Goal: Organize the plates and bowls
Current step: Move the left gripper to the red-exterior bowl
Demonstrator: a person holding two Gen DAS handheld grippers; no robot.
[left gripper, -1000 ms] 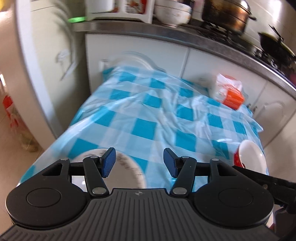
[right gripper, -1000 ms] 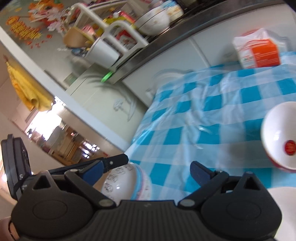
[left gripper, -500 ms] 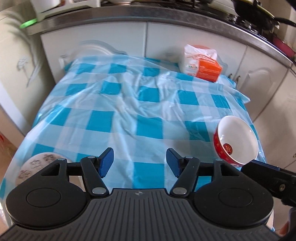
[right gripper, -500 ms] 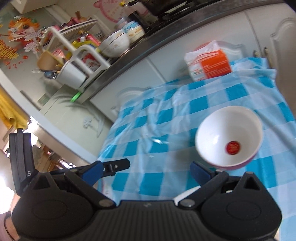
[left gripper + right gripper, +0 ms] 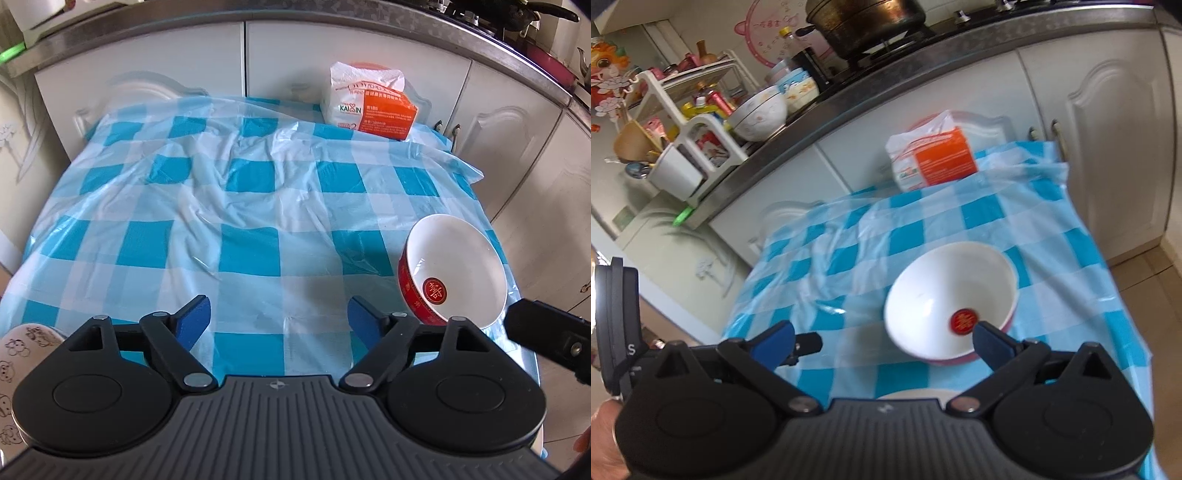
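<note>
- Over the near edge of the blue-and-white checked tablecloth [image 5: 243, 206], the left gripper [image 5: 279, 317] hangs with its blue-padded jaws spread wide and nothing between them.
- On the cloth's right side sits the red bowl [image 5: 452, 271], white inside with a red round mark at the bottom; it is upright and lies to the right of the left gripper, near its right finger.
- At the lower left corner of the left wrist view, a white bowl with cartoon drawings [image 5: 26, 354] peeks out from behind the gripper body; most of it is hidden.
- In the right wrist view, the right gripper [image 5: 884, 334] is also wide apart and empty, and the red bowl [image 5: 949, 302] lies just ahead, with the right fingertip overlapping its near rim; whether they touch is hard to tell.
- A pale curved rim [image 5: 908, 394] shows just above the right gripper's body, possibly a plate.
- At the far edge of the cloth, an orange-and-white tissue pack [image 5: 369, 101] stands against the white cabinet doors [image 5: 177, 59].
</note>
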